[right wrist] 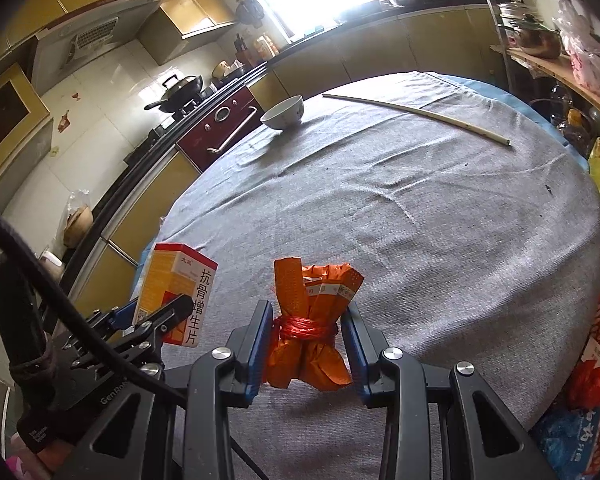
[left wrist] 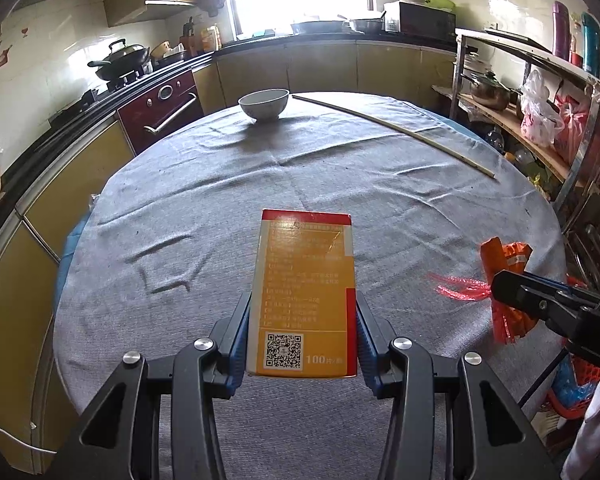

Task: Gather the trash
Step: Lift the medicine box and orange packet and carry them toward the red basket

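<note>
A: Starting on the left, what is the left gripper (left wrist: 303, 332) doing?

B: It is clamping a yellow and red box (left wrist: 304, 292) between its two blue pads, roughly half open because the box fills the gap. The box is sticking up and forward past the fingertips, its printed face with the square code turned toward the camera, and it is being carried above the grey tablecloth (left wrist: 220, 208).

A: And further right?

B: The right gripper (right wrist: 306, 330) is squeezing an orange bundle of packets (right wrist: 314, 320) tied round the middle with red string. The jaws are standing as narrow as they go, pressing on the tied waist, with the bundle's ends flaring above and below the pads. It too is hanging clear of the cloth; its shadow is lying underneath.

A: How are the two sitting relative to each other?

B: Side by side, near each other but not touching, both over the near edge of the table.

A: Anything else on the table?

B: A white bowl (left wrist: 264, 104) is sitting at the far side, and to its right a long thin stick (left wrist: 396, 128) is lying across the cloth, well apart from both grippers.
</note>
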Demonstrator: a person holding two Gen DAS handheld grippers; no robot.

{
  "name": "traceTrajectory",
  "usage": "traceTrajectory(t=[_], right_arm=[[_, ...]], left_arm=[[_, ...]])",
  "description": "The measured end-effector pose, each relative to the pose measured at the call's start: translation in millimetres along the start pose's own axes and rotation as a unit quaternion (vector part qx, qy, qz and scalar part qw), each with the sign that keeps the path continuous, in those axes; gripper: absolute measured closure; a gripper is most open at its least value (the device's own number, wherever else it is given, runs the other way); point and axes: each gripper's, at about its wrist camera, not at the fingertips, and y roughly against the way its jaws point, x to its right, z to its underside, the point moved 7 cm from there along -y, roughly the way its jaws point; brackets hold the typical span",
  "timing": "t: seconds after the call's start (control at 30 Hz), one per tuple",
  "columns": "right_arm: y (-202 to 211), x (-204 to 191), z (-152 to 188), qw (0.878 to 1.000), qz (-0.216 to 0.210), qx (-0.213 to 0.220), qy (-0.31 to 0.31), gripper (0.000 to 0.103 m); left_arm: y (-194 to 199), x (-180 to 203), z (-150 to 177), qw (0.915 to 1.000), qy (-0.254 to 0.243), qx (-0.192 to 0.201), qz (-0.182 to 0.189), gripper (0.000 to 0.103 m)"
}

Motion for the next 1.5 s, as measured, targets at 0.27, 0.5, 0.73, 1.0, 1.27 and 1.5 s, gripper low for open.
traceTrajectory(t=[0.27,0.5,0.73,1.0,1.27,1.5], right_arm=[[5.1,4.2,-0.4,1.0,-0.003,0.006,-0.003,0.065],[11.7,7.5,0.2,1.0,-0.004,0.011,-0.006,0.065],[18.1,13.6,0.3,1.0,-0.004,0.017,-0.012,0.065],[25.7,21.4,0.9,1.0,-0.004,0.024,-0.018,0.065],[34.0,33.7,2.7,0.999,-0.001,0.028,-0.029,0.065],[41.3,44.8,4.9,0.999,0.003,0.032,-0.038,0.065]], left_arm=[[2.2,7.5,-0.2,1.0,-0.009,0.001,-0.001,0.055],[5.4,15.0,-1.7,0.9998,-0.017,0.004,-0.001,0.055],[8.4,23.1,-2.1,0.9996,-0.026,0.005,0.0,0.055],[11.1,34.7,-3.6,0.9992,-0.04,0.006,0.006,0.055],[12.7,46.4,-4.0,0.9985,-0.054,0.006,0.008,0.055],[12.5,57.4,-5.2,0.9979,-0.064,0.005,0.012,0.055]])
